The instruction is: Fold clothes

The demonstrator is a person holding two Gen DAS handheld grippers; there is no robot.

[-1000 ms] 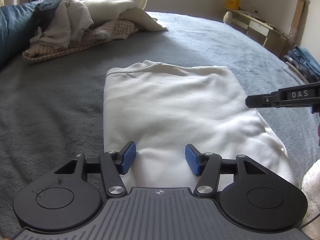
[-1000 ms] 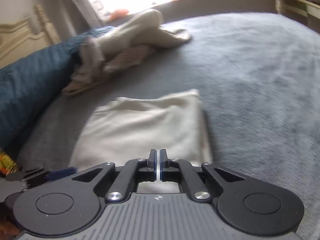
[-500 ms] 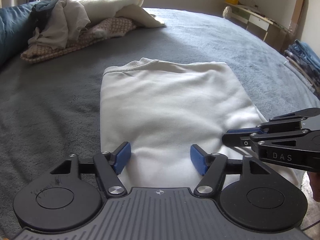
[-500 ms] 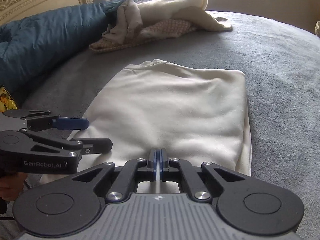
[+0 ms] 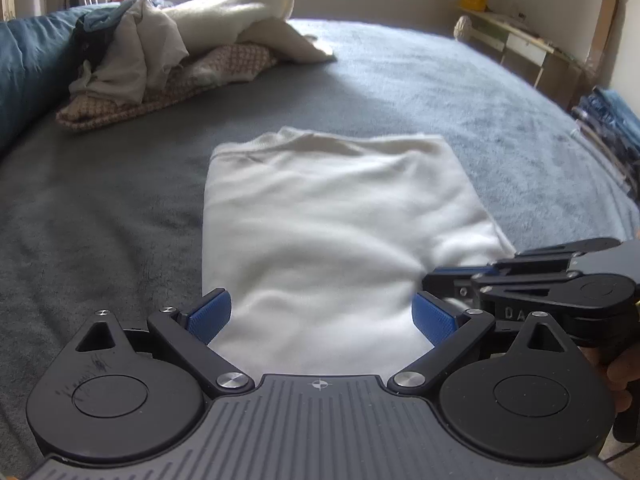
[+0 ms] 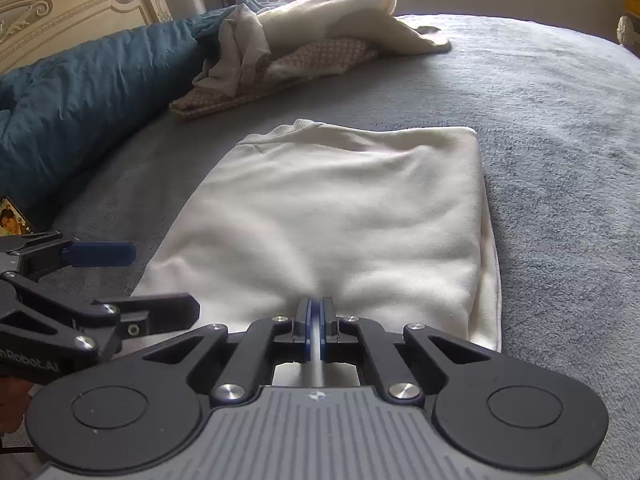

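Left tongs [image 5: 320,316] apart, straddling the near hem of the cream sweatshirt [image 5: 332,216]. Right tongs [image 6: 316,322] together, apparently clamped on that hem. Garment lies folded lengthwise on the bed [image 5: 420,92]. Advise matched grips for a level fold. Unfolded clothes pile [image 5: 172,56] beyond.

Folded garment [image 5: 332,232]: flat on the bed [image 5: 420,92], centre, near edge toward both grippers.
Clothes heap [image 5: 176,52]: on the bed, behind the garment, to its left, well apart.
Duvet [image 6: 80,92]: left of the heap.
Desk [image 5: 520,44]: beyond the bed, far right.
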